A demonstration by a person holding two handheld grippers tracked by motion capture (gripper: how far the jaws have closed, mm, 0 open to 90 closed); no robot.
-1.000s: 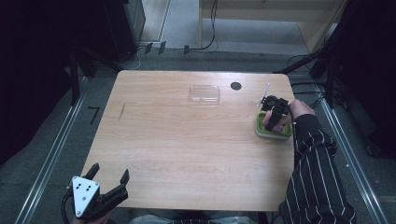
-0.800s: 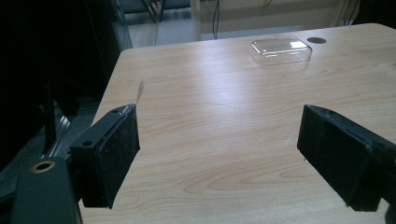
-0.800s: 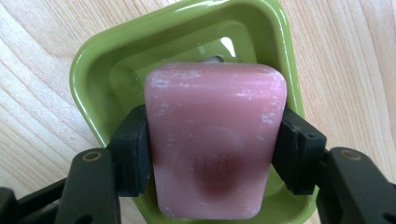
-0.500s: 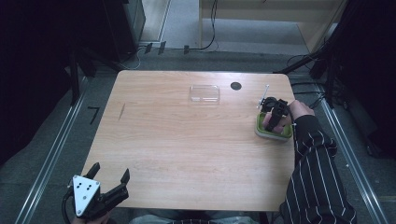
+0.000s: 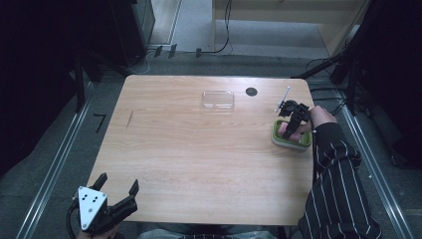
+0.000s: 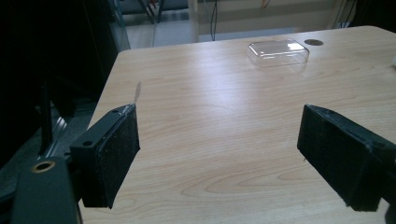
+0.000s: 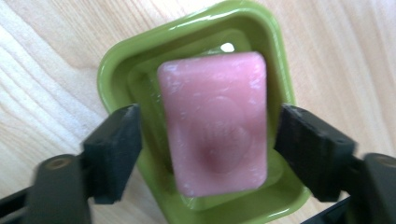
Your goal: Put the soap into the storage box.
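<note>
A pink bar of soap [image 7: 215, 121] lies in a green soap dish [image 7: 116, 74] near the table's right edge. My right gripper [image 7: 208, 144] is open and hangs right over the dish. One jaw stands on each side of the soap, with a gap on both sides. In the high view the right gripper [image 5: 293, 124] covers part of the soap [image 5: 285, 129] and the dish [image 5: 291, 142]. My left gripper [image 5: 118, 181] is open with nothing between its jaws at the table's near left corner. In its own view the left gripper [image 6: 219, 149] looks across bare wood.
A clear plastic lid or box [image 5: 218, 99] lies at the back middle of the wooden table [image 5: 199, 149], also seen as the clear box [image 6: 278, 51]. A small black round disc [image 5: 251, 91] is just right of it. Cables run on the floor behind the table.
</note>
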